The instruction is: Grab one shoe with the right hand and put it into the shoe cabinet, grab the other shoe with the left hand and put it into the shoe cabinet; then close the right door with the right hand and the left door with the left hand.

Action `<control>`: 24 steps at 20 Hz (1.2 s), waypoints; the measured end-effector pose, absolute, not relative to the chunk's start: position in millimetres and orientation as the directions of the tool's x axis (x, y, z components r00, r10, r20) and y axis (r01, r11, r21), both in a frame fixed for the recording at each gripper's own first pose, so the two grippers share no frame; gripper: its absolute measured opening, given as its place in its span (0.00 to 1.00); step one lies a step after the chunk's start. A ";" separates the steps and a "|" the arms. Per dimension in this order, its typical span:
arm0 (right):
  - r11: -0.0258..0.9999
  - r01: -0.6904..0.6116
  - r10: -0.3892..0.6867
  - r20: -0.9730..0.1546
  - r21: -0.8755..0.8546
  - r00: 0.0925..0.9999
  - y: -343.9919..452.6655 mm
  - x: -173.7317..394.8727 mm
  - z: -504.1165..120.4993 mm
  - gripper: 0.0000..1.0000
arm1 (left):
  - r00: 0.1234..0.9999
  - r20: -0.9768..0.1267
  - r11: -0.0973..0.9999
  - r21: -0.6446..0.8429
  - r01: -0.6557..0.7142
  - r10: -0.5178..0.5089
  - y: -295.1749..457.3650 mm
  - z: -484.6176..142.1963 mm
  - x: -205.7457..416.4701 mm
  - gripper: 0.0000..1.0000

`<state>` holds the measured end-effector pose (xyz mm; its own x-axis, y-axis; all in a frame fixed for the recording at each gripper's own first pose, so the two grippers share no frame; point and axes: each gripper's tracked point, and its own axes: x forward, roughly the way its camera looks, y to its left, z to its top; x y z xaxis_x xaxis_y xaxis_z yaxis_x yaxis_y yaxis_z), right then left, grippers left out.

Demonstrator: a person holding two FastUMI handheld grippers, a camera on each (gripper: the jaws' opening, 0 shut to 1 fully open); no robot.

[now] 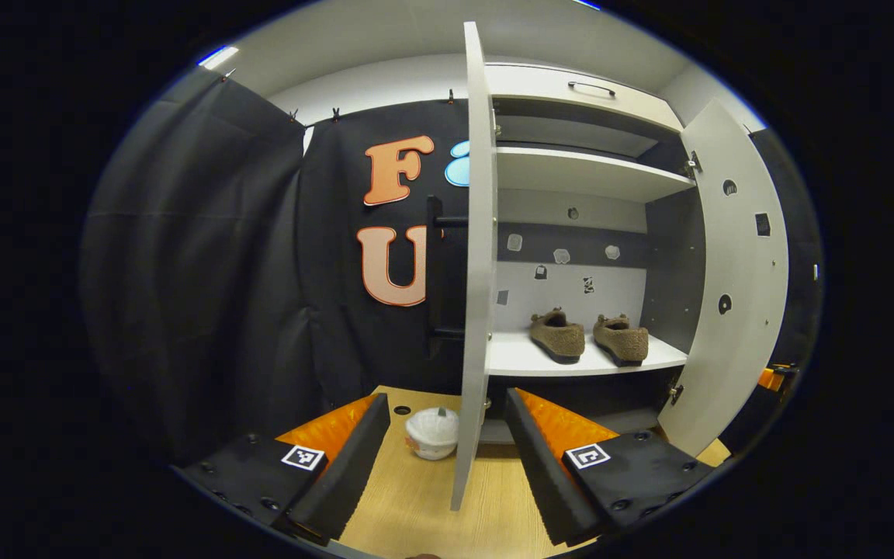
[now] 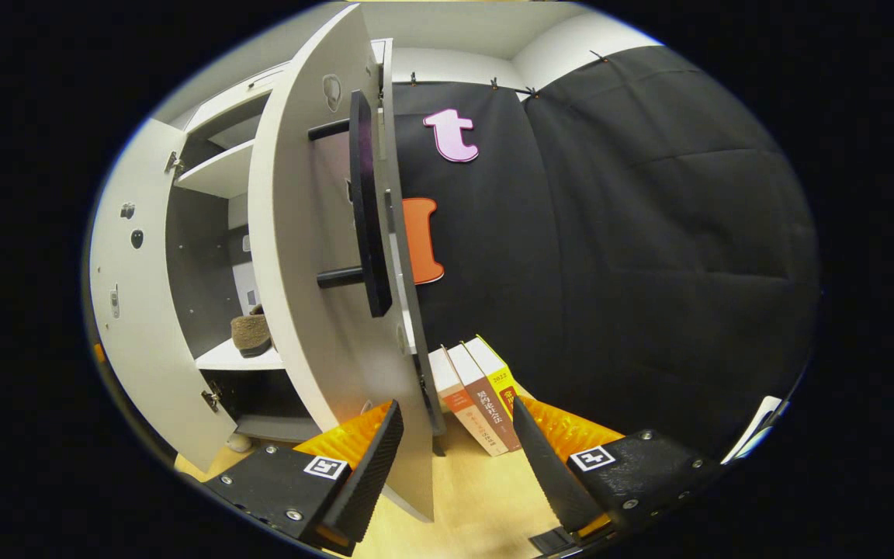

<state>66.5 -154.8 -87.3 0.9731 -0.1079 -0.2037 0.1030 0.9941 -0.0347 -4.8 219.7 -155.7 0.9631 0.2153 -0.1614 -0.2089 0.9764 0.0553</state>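
both shoes (image 1: 588,337) sit on the cabinet shelf (image 1: 517,359), ahead of the spread left gripper (image 1: 447,454) jaws, with the left door (image 1: 476,256) edge-on between them. right gripper (image 2: 455,458) jaws are spread too, the right door (image 2: 315,256) edge between them.

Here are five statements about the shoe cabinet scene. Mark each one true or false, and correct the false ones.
1. Both shoes stand on a shelf inside the cabinet. True.
2. The left door is closed. False: it stands open, edge-on between the left gripper fingers.
3. The right gripper is open. True.
4. The books lie flat on the shelf. False: they lean beside the cabinet.
5. The right door has a dark bar handle. True.
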 end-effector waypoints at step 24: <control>1.000 0.017 -0.018 -0.229 -0.009 0.973 -24.5 86.0 -119.7 0.92 | 0.958 -0.217 0.982 0.042 -0.181 0.186 301.2 -196.2 12.9 0.99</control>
<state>86.0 -24.5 -119.7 0.9732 -0.0184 -0.2291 0.0169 0.9998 -0.0087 12.9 301.2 -196.2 0.9583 0.1863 -0.2165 -0.1815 0.9825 0.0422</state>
